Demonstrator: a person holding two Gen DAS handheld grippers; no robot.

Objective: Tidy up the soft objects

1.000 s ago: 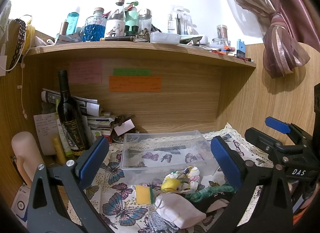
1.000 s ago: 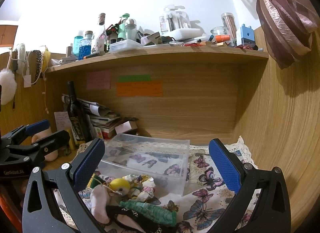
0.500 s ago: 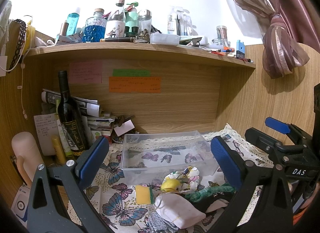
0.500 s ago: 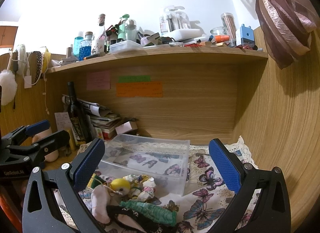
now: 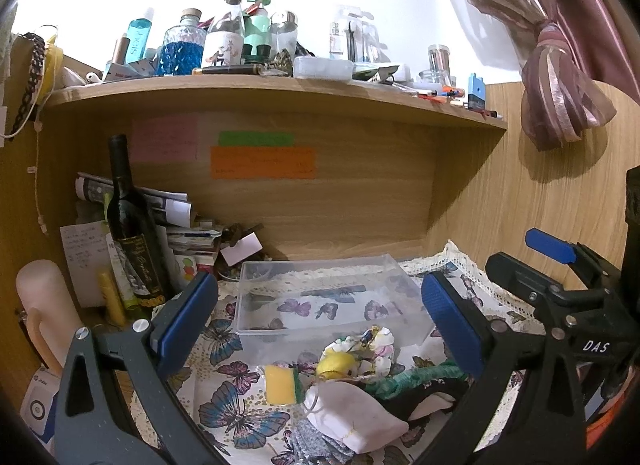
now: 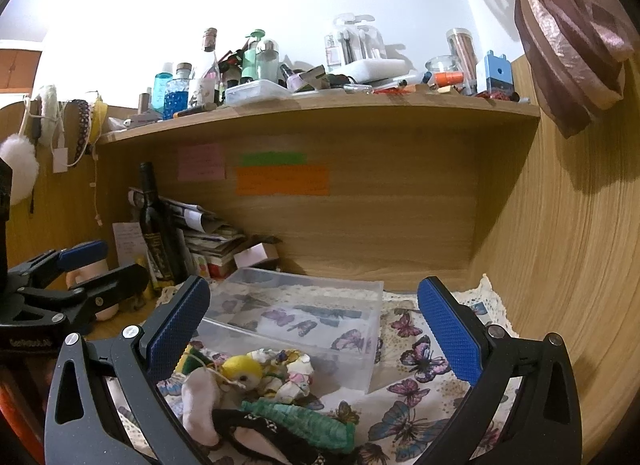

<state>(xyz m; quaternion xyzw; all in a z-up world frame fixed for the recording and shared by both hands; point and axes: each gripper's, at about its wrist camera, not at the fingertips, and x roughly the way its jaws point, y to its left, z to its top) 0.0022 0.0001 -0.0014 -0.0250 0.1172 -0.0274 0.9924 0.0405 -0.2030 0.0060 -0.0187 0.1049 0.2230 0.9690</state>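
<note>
Your left gripper (image 5: 320,323) hangs released, its blue pads spread wide and nothing between them. Framed between those pads, in the lower middle of the left wrist view, lies the heap of soft things: a yellow sponge (image 5: 280,384) at its left edge, a yellow ball (image 5: 336,365) just right of it, a floral cloth (image 5: 374,345) against the box's near wall, a white pouch (image 5: 352,417) at the bottom, and a green knitted piece (image 5: 404,379) running right toward the pad.

The clear plastic box (image 5: 320,297) sits just behind the heap on the butterfly cloth (image 5: 236,417) that covers the desk, its opening upward.

Your right gripper (image 6: 314,331) is likewise released and holds nothing. In the right wrist view the heap sits at lower left, close to the left pad, with the green piece and a black-and-white fabric (image 6: 260,439) nearest the bottom edge.

A dark wine bottle (image 5: 132,233) and stacked papers (image 5: 188,237) crowd the left of the box. The wooden back panel (image 5: 352,201) rises behind it and the side wall (image 6: 560,265) closes the right. Bare butterfly cloth shows right of the box, at lower right of the right wrist view.
</note>
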